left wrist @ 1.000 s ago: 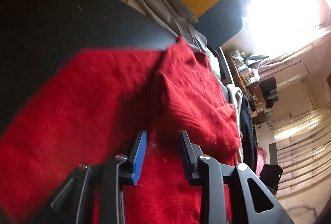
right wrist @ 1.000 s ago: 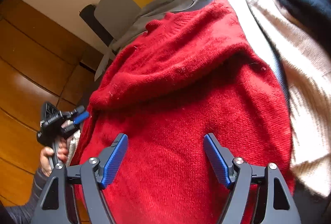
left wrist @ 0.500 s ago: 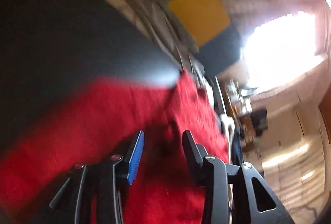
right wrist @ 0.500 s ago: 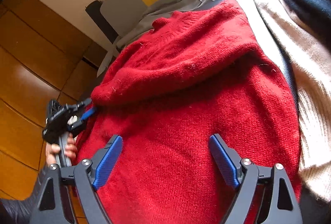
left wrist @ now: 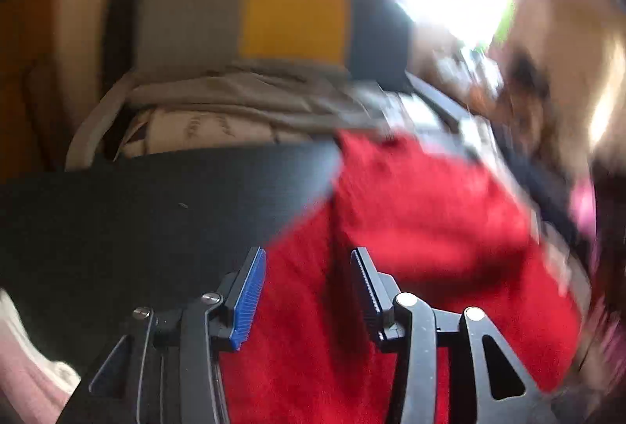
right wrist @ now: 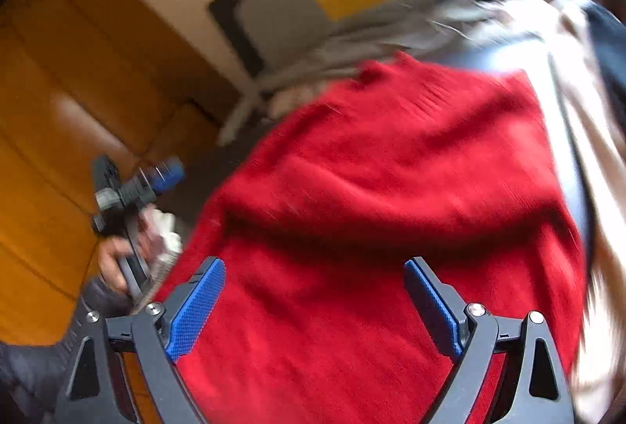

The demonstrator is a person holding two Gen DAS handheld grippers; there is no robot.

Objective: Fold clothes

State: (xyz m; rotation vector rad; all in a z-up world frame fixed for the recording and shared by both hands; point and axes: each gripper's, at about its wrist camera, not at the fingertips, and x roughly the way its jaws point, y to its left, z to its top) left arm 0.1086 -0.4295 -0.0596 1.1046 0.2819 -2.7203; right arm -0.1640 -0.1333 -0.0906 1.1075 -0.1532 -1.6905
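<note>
A red knit sweater (right wrist: 391, 189) lies on the dark table (left wrist: 137, 220), with one side folded over its body into a thick ridge (left wrist: 422, 212). My left gripper (left wrist: 307, 267) is open at a narrow gap just above the sweater's left edge, with nothing between its fingers. From the right wrist view the left gripper (right wrist: 137, 185) is held in a hand (right wrist: 113, 259) just off the sweater's left side. My right gripper (right wrist: 313, 291) is wide open above the near part of the sweater and holds nothing. Both views are blurred by motion.
Grey clothes (left wrist: 242, 99) are heaped at the table's far end, before a grey, yellow and dark panel (left wrist: 293, 17). A beige knit (right wrist: 587, 150) and a navy garment (right wrist: 610, 44) lie right of the sweater. Wooden panelling (right wrist: 58, 110) stands on the left.
The left gripper has drawn back from the folded ridge and swung its view toward the far end of the table. The right gripper shifted slightly and stayed wide open.
</note>
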